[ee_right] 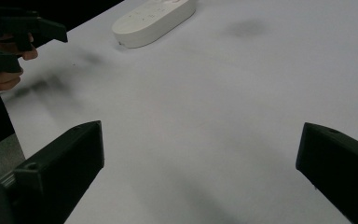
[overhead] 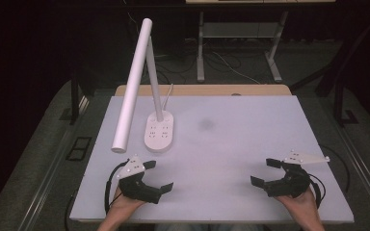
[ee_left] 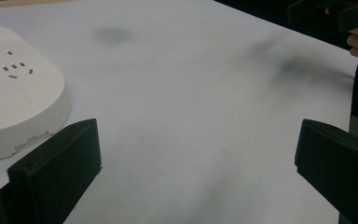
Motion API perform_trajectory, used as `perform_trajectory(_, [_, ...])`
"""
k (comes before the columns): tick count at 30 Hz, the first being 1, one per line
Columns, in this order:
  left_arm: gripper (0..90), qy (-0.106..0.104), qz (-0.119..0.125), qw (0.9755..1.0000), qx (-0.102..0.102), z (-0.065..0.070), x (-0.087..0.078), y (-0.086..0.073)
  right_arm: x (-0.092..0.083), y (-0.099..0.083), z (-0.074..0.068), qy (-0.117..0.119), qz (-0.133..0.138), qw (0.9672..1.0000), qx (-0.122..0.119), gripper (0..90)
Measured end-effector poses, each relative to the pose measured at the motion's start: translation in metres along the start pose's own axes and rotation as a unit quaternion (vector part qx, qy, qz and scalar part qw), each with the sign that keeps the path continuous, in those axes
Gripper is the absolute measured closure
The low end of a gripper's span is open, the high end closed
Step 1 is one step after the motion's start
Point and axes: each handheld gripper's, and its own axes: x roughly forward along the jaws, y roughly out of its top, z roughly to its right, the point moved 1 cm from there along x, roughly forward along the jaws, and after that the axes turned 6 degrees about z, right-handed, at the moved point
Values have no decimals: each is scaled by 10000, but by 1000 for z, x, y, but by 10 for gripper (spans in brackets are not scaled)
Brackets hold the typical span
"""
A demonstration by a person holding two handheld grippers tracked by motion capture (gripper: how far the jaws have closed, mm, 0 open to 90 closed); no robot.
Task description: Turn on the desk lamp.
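One lamp, two grippers, one table.

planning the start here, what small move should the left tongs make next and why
Probably ease the left tongs forward toward the lamp base: they hang open over the bare table, the base is the nearest thing, and nothing is between the jaws.

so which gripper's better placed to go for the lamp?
Left, probably. The left gripper sits just in front of the lamp base, jaws open, base beside its jaw in its own view. The right gripper, also open, is across the table.
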Motion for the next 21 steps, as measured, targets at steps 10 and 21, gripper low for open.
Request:
perform_trajectory(10, [0, 0, -6, 10000, 4, 0, 0, 0, 0, 0, -2, 87, -72, 9999, -14, 5])
perform_trajectory(21, [0, 18, -2, 10000, 19, -1, 0, 0, 3, -1, -2, 157, -171, 9997, -61, 5])
